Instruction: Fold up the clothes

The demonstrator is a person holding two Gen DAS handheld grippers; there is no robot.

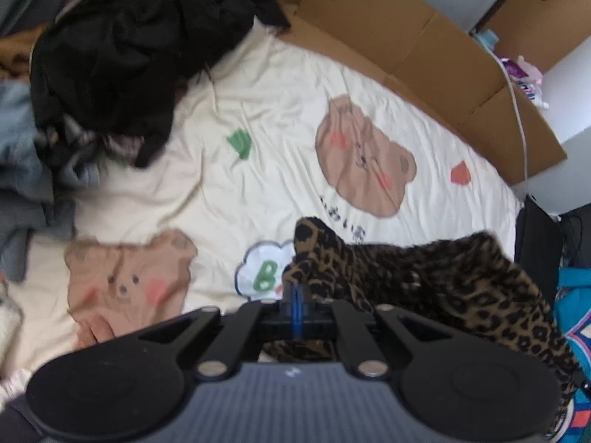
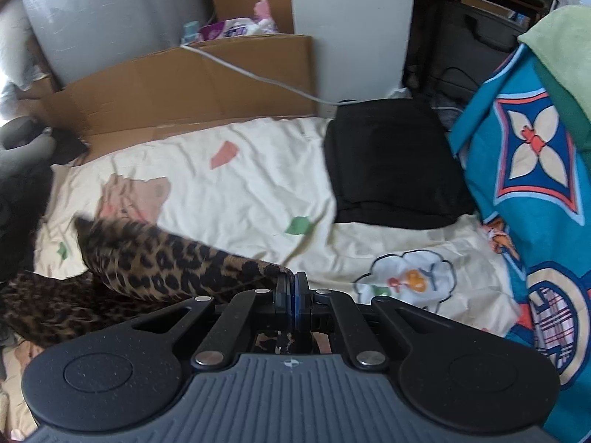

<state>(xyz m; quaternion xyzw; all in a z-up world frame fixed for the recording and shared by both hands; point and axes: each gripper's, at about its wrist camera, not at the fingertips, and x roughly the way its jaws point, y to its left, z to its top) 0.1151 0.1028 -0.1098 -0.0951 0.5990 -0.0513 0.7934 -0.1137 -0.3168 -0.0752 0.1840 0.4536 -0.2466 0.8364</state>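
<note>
A leopard-print garment (image 1: 424,280) hangs above the cream bear-print bedsheet (image 1: 258,118), stretched between both grippers. My left gripper (image 1: 296,295) is shut on one edge of it, with the cloth trailing off to the right. My right gripper (image 2: 292,288) is shut on another edge of the leopard-print garment (image 2: 166,262), which runs left and sags down toward the bedsheet (image 2: 240,192). The pinched parts of the fabric are hidden between the pads.
A heap of black and grey-blue clothes (image 1: 110,59) lies at the far left. Flattened cardboard (image 1: 424,48) lines the bed's far side with a white cable (image 1: 517,103) over it. A folded black garment (image 2: 391,166) sits on the bed, beside a blue patterned quilt (image 2: 535,184).
</note>
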